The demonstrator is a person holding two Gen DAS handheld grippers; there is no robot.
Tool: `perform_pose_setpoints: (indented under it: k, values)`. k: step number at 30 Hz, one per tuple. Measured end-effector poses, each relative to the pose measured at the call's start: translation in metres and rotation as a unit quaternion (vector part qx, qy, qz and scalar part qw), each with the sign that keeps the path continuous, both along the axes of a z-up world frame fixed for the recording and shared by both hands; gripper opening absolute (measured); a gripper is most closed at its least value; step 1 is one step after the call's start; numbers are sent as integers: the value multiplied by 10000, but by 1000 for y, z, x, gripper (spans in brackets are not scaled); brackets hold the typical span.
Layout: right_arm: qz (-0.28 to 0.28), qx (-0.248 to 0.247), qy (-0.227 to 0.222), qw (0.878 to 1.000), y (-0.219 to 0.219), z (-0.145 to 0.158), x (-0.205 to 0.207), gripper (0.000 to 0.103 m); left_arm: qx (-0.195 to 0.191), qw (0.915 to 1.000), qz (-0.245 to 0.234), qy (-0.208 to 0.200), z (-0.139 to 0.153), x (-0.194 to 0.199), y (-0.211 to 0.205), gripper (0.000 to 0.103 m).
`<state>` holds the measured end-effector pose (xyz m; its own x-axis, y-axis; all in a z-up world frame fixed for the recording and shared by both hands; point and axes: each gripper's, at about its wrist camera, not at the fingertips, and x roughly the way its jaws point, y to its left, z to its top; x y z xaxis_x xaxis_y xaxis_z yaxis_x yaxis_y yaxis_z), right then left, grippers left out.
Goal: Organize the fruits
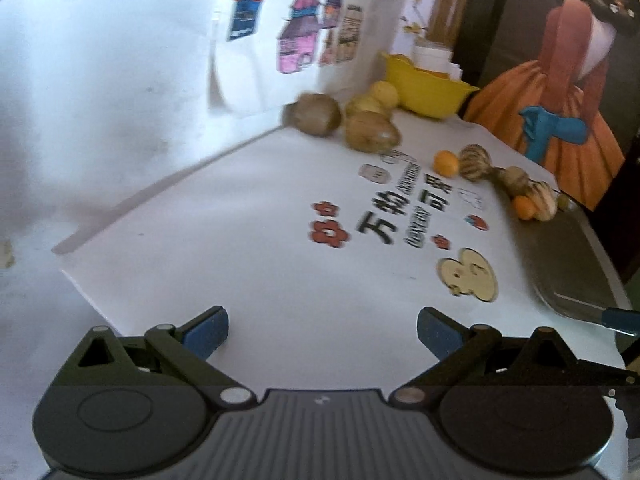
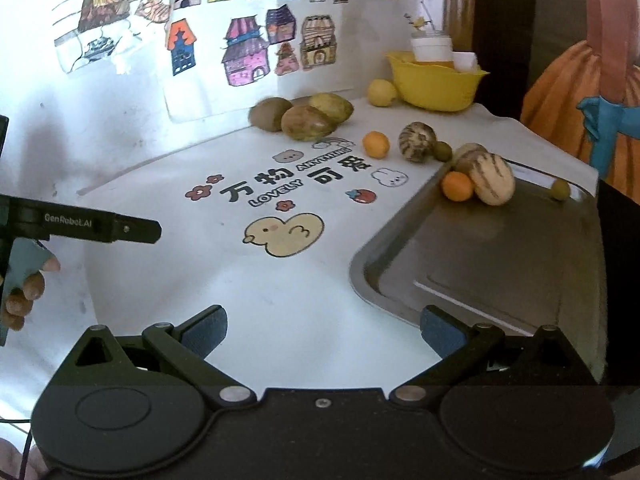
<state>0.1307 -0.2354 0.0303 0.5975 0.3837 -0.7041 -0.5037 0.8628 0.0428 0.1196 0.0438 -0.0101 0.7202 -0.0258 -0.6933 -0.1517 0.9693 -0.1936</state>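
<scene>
Well beyond both spread, empty grippers, the fruits lie along the far side of the white printed mat (image 2: 280, 280). Brown kiwi (image 2: 269, 113) and two mottled green-brown mangoes (image 2: 308, 123) sit together near the wall; a small smooth orange (image 2: 376, 144) and a striped round melon (image 2: 417, 141) lie nearer the grey metal tray (image 2: 500, 264). On the tray's far corner rest another orange (image 2: 457, 186), a striped oval melon (image 2: 493, 179) and a small green fruit (image 2: 560, 189). Left gripper (image 1: 322, 330) and right gripper (image 2: 323, 330) hold nothing. A yellow plastic bowl (image 2: 436, 84) stands behind.
</scene>
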Motion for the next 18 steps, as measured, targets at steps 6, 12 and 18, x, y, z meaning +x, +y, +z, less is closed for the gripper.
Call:
perform_pose_setpoints:
  k: [6, 12, 18]
  values:
    - [292, -114, -64, 9995, 14, 0, 8, 102, 110, 9999, 110, 23, 0, 5, 13, 103]
    - [510, -221, -108, 9984, 24, -1, 22, 102, 156, 9998, 96, 25, -1, 17, 17, 103]
    - [716, -396, -276, 9963, 26, 5, 42, 102, 248, 9997, -10, -28, 1, 36, 13, 103]
